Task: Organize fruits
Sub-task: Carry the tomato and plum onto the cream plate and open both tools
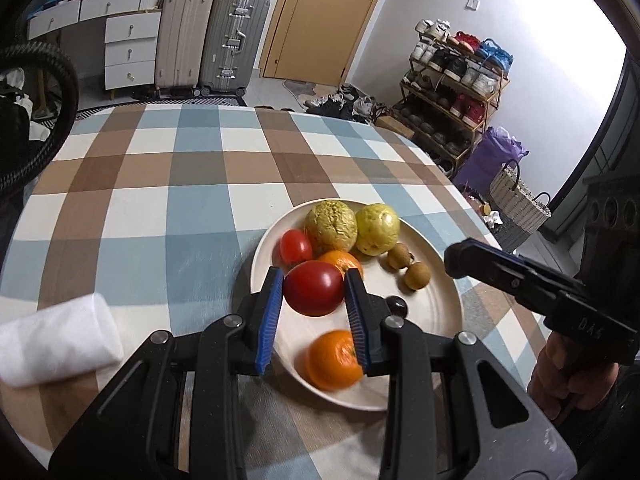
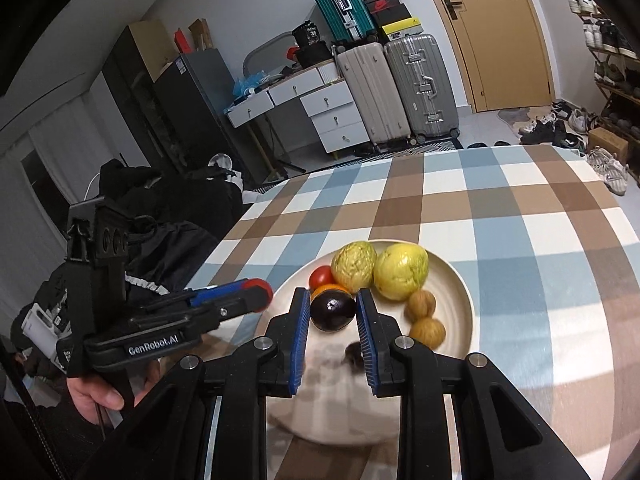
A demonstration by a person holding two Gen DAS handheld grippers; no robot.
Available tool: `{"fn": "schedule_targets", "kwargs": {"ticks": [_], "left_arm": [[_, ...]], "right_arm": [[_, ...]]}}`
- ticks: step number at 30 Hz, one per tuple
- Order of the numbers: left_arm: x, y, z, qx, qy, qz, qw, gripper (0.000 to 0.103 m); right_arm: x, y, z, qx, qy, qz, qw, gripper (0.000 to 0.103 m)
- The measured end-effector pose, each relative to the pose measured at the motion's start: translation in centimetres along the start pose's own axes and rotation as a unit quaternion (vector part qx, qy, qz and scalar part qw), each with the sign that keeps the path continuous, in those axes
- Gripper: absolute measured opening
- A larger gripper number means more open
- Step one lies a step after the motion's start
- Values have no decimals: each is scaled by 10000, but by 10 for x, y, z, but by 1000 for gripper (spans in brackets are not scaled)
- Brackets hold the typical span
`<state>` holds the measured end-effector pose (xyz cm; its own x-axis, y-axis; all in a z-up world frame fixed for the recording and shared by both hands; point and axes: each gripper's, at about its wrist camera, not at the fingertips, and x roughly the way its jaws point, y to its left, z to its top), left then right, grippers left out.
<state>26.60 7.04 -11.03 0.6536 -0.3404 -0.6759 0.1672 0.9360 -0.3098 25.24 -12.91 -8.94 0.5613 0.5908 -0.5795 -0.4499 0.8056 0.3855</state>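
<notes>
We grip a tomato [image 1: 314,288] in our left gripper [image 1: 314,280] and a plum [image 2: 333,309] in our right gripper [image 2: 333,307], over the plate [image 1: 440,308], which holds the other fruit; sorting seems nearly done.

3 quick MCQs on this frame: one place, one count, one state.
1. Where is the white towel?
A. on the plate
B. on the tablecloth, left of the plate
C. on the floor

2. How many guavas are on the plate?
A. one
B. two
C. four

3. What is the left gripper doing?
A. open, empty
B. shut on an orange
C. shut on the big tomato

Key: 1 B, as the towel lies on the tablecloth, apart from the plate. 2 B, as two guavas sit side by side. 3 C, as the left gripper pads press both sides of the tomato.
</notes>
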Motion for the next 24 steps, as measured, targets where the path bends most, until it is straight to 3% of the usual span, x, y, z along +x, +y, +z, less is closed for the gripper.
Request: {"fn": "schedule_targets", "kwargs": {"ticks": [10, 24], "left_arm": [[32, 5, 8, 207, 191, 36, 9996, 28], [37, 8, 7, 208, 228, 22, 9995, 28]], "right_arm": [[38, -14, 7, 113, 221, -43, 9997, 24], [65, -25, -1, 273, 452, -265, 9983, 25]]}}
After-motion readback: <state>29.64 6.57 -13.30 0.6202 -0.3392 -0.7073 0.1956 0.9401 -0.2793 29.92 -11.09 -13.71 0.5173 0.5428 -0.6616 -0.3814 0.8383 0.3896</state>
